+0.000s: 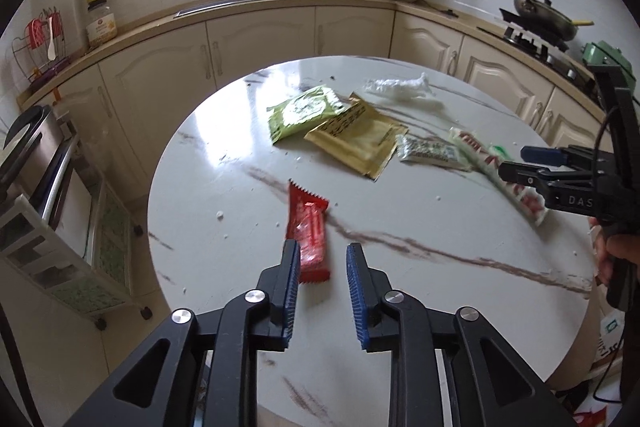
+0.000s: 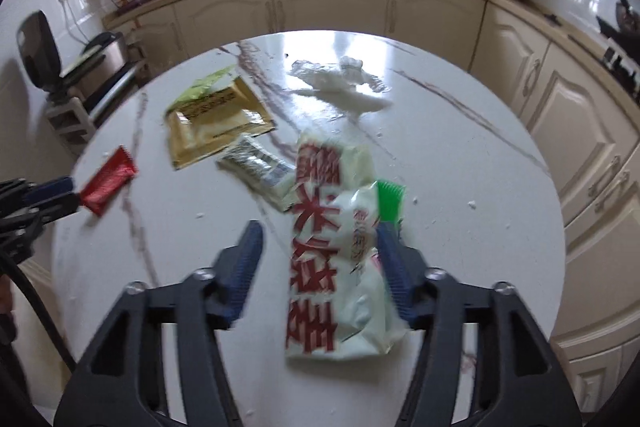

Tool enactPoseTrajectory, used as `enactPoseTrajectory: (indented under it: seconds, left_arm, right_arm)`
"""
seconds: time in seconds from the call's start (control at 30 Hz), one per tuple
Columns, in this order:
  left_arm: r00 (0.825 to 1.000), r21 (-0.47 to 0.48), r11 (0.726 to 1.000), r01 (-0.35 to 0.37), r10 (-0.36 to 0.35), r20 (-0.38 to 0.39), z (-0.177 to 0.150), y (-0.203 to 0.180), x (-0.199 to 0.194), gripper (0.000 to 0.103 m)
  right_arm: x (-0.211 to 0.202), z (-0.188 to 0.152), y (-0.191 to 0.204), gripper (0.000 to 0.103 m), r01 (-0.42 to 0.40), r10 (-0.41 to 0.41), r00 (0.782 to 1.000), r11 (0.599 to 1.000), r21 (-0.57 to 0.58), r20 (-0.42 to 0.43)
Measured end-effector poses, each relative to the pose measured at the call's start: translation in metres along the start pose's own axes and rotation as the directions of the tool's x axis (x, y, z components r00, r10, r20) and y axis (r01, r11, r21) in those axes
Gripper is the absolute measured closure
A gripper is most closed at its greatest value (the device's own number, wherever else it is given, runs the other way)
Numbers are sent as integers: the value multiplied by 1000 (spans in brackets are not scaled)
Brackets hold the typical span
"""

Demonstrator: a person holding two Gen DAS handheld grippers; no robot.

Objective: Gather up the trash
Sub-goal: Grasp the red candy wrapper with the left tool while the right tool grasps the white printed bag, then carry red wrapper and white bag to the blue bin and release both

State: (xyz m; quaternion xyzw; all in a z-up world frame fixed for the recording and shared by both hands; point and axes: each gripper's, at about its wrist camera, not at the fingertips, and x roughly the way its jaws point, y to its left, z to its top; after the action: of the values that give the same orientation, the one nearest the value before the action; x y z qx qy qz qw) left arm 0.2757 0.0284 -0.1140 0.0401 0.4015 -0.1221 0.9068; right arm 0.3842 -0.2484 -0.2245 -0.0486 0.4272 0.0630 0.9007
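Note:
Wrappers lie on a round white marble table. My left gripper is open just above the near end of a red wrapper, which lies between its fingers; the wrapper also shows in the right wrist view. My right gripper is open around a white bag with red characters, also in the left wrist view. Farther back lie a gold packet, a green packet, a silver wrapper and crumpled clear plastic.
Cream cabinets and a counter with a sink curve behind the table. A stove with a pan stands at the right. A rack with an appliance stands left of the table. Small white crumbs dot the tabletop.

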Motion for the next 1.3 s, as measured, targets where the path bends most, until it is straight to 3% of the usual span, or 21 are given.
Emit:
enactPoseTrajectory:
  seconds: [0.07,0.1,0.17,0.27,0.43,0.6,0.63,0.67,0.7,0.97,1.3]
  left_arm:
    - [1000,-2,1000,-22,22,-6,-3,4,-1,70]
    - [1000,-3,1000,-24,24,-8,-3,7,-1,66]
    - [1000,-11,1000,-28,27,-15,-3,10,2,51]
    - [999,-10,999,-32,32,-30,-2,16,11,51]
    - [998,-17,1000,-12,11,-65,6,18,39,51]
    - [999,-12,1000,-10,10,-53,16,14,57,54]
    - [999,0,1000,-12,12,-47,18,12,59,62]
    - [999,3,1000,2,-2,-45,18,10,61,80]
    - [999,12,1000,21,-21,-45,19,8,63,87]
    - [997,21,997,79,-79,-23,17,0,56,88]
    - [989,5,992,129,-129,74,4,-1,-2,88]
  right_arm:
    - [4,1,0,39,16,-16,1000,1000,-2,0]
    - [7,1,1,31,31,-31,999,999,-8,-9]
    - [14,-1,2,30,52,-53,998,998,-19,-29]
    - [21,-5,-5,31,33,-32,999,999,12,-35]
    - [22,-4,-14,42,7,-7,1000,1000,15,-22]
    - [14,-5,-18,50,-50,50,999,998,34,11]
    - [12,-5,-19,50,-68,67,998,997,39,13]
    - [11,-5,-19,51,-75,75,997,996,41,14]
    - [10,-5,-18,52,-83,83,996,996,44,18]
    - [-2,-9,-4,53,-159,156,987,986,58,45]
    - [-49,-1,49,53,-223,222,968,975,-8,119]
